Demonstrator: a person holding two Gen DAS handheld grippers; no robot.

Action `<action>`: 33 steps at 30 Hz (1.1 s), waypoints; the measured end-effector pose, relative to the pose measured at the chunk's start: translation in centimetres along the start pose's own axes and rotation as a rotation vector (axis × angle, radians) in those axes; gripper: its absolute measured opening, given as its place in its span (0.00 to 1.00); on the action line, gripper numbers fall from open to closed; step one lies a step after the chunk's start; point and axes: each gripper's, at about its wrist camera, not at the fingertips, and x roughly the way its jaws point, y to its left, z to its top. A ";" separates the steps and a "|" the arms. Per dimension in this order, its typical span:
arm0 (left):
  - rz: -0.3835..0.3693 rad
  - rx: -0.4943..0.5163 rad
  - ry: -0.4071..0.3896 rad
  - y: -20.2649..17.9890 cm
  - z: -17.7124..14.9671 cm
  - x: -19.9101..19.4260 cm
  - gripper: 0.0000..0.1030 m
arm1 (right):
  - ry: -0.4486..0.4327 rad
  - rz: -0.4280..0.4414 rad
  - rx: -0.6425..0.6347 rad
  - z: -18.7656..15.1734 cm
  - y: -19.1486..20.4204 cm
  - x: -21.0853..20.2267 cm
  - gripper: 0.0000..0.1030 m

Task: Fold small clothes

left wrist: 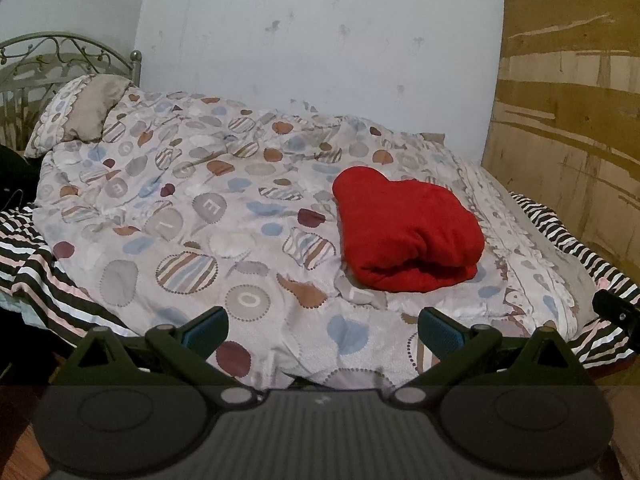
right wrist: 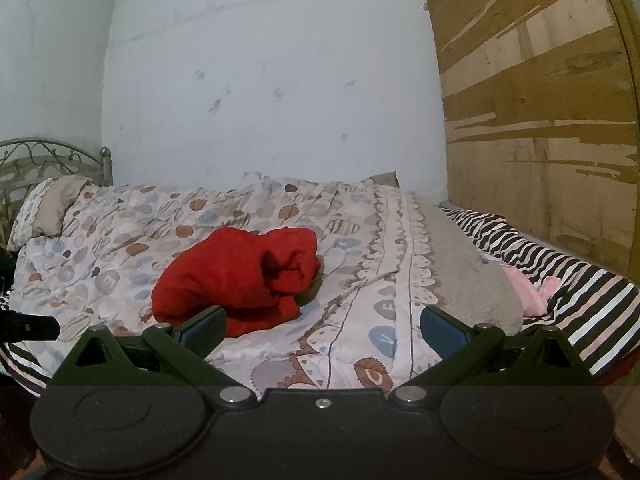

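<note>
A folded red garment (left wrist: 408,228) lies on the patterned quilt (left wrist: 200,216) of the bed, ahead and right of the left gripper (left wrist: 322,326) and ahead and left of the right gripper (right wrist: 322,326); both grippers are spread wide, holding nothing.

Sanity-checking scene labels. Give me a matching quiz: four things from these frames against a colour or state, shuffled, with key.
Things:
1. garment
2. sheet
3. left gripper
4. pillow

Descriptions:
A. black-and-white stripes
B. red, folded into a bundle
C. at the metal headboard, far left
D. open, holding nothing

Pairs: 1-B, 2-A, 3-D, 4-C
</note>
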 end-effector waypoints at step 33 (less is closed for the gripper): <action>0.034 0.010 0.064 -0.2 0.1 0.9 1.00 | 0.012 -0.007 0.005 -0.3 -0.2 0.3 1.00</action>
